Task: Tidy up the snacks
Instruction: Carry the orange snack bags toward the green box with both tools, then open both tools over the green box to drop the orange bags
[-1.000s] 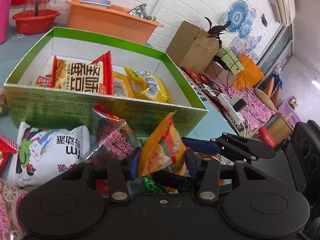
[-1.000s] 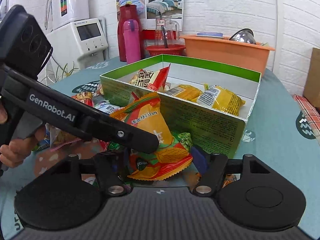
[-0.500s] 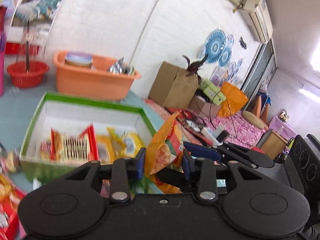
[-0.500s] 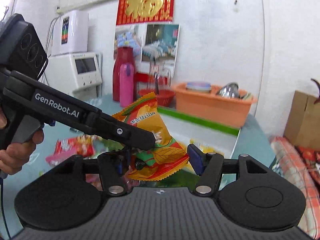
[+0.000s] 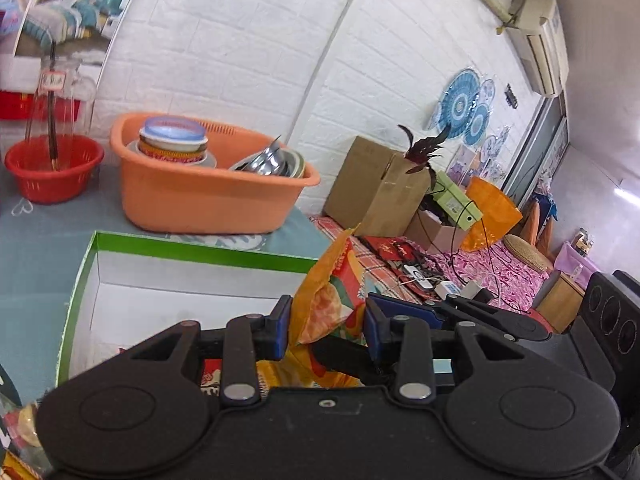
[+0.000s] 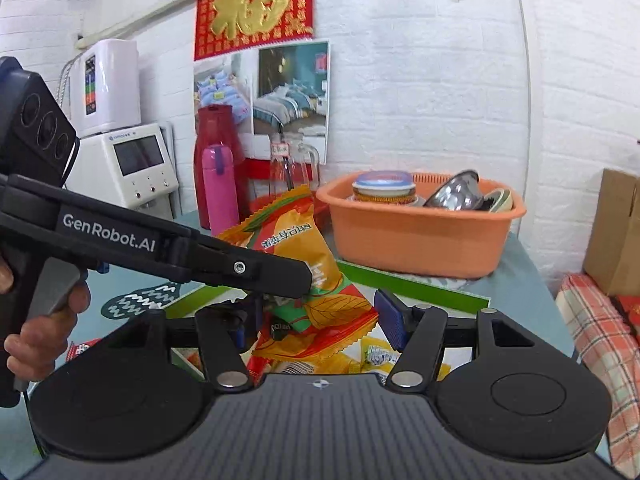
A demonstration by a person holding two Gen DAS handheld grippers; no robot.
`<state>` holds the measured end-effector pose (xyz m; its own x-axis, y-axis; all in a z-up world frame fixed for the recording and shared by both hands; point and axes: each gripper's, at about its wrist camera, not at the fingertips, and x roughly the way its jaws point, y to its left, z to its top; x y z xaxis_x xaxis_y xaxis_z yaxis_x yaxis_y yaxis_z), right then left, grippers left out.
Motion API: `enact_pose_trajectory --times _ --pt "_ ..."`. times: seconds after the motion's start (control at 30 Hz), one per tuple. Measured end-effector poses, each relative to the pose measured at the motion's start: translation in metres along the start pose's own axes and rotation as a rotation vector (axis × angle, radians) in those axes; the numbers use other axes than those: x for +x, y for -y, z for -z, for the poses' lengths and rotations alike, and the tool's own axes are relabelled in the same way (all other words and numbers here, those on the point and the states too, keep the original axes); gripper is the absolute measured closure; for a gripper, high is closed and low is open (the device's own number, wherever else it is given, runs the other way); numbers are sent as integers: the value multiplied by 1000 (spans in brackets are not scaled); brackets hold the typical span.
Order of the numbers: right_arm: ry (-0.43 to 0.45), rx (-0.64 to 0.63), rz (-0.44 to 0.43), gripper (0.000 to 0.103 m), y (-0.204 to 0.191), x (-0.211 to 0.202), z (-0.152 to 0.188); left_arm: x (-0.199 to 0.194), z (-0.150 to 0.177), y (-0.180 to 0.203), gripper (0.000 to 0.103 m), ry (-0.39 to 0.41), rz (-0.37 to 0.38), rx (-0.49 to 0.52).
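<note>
My left gripper (image 5: 325, 330) is shut on an orange snack packet (image 5: 330, 300) and holds it up over the green-rimmed box (image 5: 192, 249). The same packet (image 6: 296, 248) shows in the right wrist view, pinched by the left gripper's black fingers (image 6: 280, 270). My right gripper (image 6: 316, 328) is open, its blue pads on either side of the packet's lower end, not pressing it. Other snack packets (image 6: 376, 354) lie in the box below, mostly hidden by the grippers.
An orange basin (image 5: 208, 188) of bowls and a red basket (image 5: 52, 168) stand behind the box. A pink bottle (image 6: 220, 184) and red flask stand at back left. A cardboard box (image 5: 376, 188) sits right, past the table edge.
Both grippers have risen from table level and moved forward over the box. The orange packet was lifted off the snack pile by the left gripper.
</note>
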<state>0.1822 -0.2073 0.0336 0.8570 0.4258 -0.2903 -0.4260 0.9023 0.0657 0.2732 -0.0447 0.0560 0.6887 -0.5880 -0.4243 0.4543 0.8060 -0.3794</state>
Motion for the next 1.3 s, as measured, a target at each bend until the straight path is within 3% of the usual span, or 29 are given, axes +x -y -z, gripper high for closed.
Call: enact_pose_trajectory --times 0.13,0.17,0.23,0.3,0.47,0.67,0.83,1.07,1.2,1.3 --pt "-29 32 -10 5 6 20 9 17 0 -13 45 -27 -18 -7" --pt "-31 39 -12 3 7 25 12 21 1 -15 30 -32 -34 -4" --pt "-44 37 -4 0 7 34 19 25 2 -18 0 -29 -132 -3" --pt "-81 1 41 0 4 41 24 17 6 -19 0 21 -202 -8" --pt "-92 -48 116 0 4 24 25 -9 6 -18 0 37 -190 -36" --pt "-2 67 93 0 -9 -39 1 -56 10 14 0 60 -160 -43" --pt "106 79 75 0 -29 -106 1 -102 30 42 0 66 -194 3" --pt "158 120 59 0 -47 -153 37 -140 81 41 0 52 -166 -73" --pt "114 173 109 0 -49 -154 65 -151 113 32 0 37 -190 -124" --pt "72 213 92 0 -52 -155 86 -156 135 22 0 22 -231 -159"
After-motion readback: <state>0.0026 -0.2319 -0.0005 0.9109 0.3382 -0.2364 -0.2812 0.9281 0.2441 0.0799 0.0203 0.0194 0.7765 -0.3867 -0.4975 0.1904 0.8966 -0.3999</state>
